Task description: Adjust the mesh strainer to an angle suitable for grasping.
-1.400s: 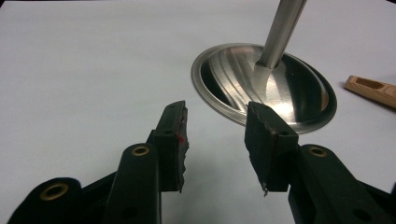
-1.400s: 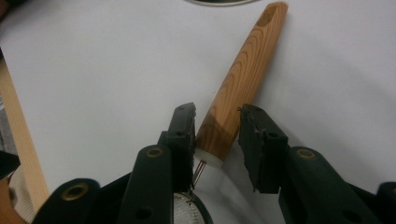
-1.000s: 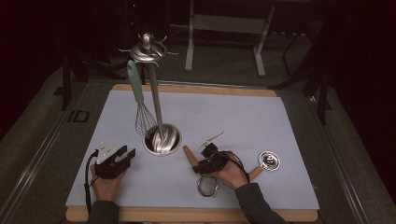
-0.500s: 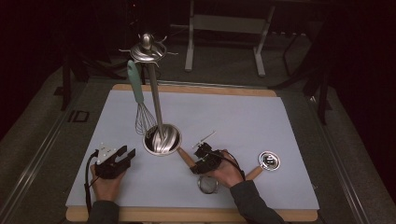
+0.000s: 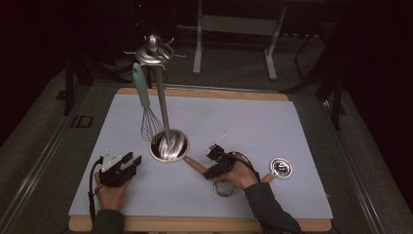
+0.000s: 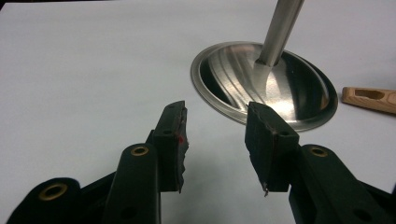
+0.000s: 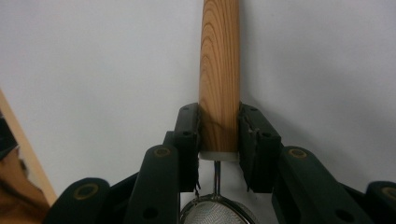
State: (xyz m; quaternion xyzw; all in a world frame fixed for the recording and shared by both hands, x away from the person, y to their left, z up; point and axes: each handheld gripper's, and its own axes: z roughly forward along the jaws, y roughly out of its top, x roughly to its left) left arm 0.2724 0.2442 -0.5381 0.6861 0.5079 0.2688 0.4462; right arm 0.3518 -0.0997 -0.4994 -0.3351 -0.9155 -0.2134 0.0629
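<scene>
Your right gripper (image 7: pixel 219 140) has just been closing; its pads sit on both sides of the strainer's wooden handle (image 7: pixel 219 70), mesh bowl (image 7: pixel 217 212) under the jaws, on the white mat (image 5: pixel 253 126) beside the rack base (image 5: pixel 169 145). Your left gripper (image 6: pixel 217 140) stands wide, holding nothing.

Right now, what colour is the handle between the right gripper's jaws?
Light brown wood grain; the strainer handle shows best in the right gripper view.
</scene>
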